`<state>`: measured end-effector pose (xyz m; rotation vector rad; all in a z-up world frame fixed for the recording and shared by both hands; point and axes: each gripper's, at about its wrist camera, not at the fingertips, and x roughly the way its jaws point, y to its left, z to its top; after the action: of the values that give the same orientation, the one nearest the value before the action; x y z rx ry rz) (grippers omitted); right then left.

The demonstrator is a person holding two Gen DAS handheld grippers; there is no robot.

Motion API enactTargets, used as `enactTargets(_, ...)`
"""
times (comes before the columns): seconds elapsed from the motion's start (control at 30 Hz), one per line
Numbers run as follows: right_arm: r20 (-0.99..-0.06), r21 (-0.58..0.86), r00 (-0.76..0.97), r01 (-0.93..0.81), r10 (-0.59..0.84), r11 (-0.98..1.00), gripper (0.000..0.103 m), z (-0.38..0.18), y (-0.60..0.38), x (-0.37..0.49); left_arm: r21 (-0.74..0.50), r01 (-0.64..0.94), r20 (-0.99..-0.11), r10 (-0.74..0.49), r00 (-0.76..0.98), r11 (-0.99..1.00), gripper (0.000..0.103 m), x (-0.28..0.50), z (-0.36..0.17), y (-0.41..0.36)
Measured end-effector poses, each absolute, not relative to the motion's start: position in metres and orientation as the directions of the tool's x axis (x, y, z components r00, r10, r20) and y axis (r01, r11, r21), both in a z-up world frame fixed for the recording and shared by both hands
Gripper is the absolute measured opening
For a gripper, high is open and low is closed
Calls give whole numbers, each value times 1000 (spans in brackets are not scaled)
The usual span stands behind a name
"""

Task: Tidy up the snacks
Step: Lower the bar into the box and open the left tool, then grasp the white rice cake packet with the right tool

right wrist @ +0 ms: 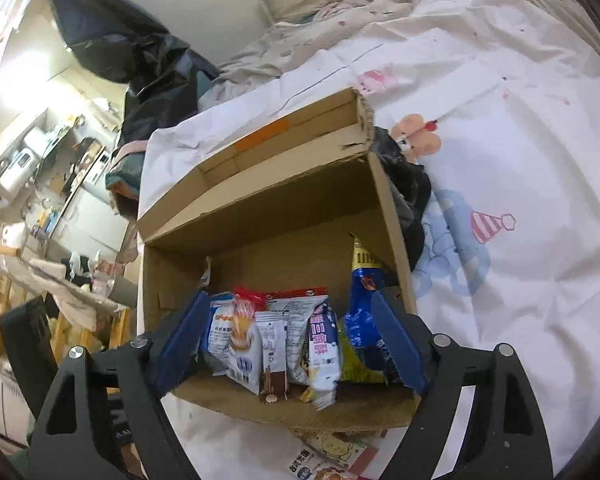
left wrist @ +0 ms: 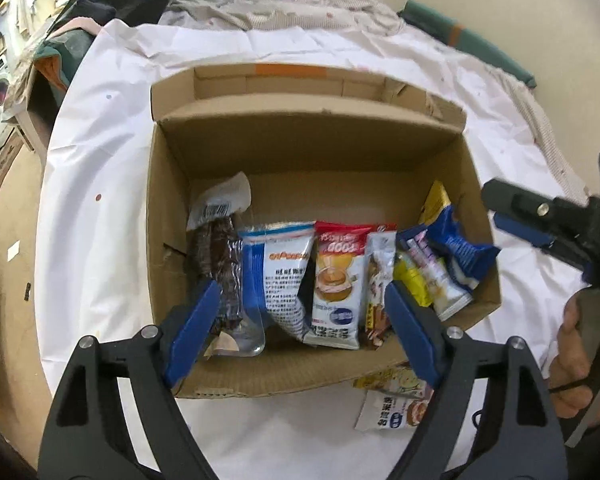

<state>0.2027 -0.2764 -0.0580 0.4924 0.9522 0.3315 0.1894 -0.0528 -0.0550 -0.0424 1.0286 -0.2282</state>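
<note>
My left tongs (left wrist: 300,320) and right tongs (right wrist: 292,340) both stand spread, pinching nothing, over the near edge of the cardboard box (left wrist: 168,216) on the bed (left wrist: 100,152). The snack packets (left wrist: 336,280) stand in a row along its near wall, long axes running toward the far wall, where the floor is bare. Only my left view shows my other hand (left wrist: 576,364); only my right shows the sheet's cartoon print (right wrist: 488,222). One packet (left wrist: 396,404) lies outside, against the box's near wall.

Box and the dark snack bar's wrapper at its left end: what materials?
Box: brown corrugated cardboard, matte; fluting shows along the near cut edge. Dark snack bar's wrapper: likely clear glossy plastic film, since it glints and the contents show through.
</note>
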Motion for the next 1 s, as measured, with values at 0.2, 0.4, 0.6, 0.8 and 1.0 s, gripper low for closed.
enactTargets(0.2, -698, 529, 535, -62, 476, 846, 86, -58, -275, 203, -149, 168, -813, -218, 540, 974, 82, 183, -44, -48)
enactTargets(0.4, -700, 531, 533, -57, 476, 845, 86, -57, -276, 196, -142, 144, -788, -200, 582, 979, 82, 173, -34, -41)
enactTargets(0.6, -704, 529, 530, -52, 473, 847, 86, -54, -280, 179, -123, 124, -782, -173, 599, 985, 82, 159, -25, -31)
enactTargets(0.8, -707, 522, 528, -60, 471, 851, 86, -49, -283, 160, -166, 73, -805, -178, 566, 983, 82, 148, -26, -12)
enactTargets(1.0, -742, 466, 514, -66, 430, 882, 86, -50, -283, 136, -194, 33, -816, -180, 549, 980, 82, 129, -29, 2)
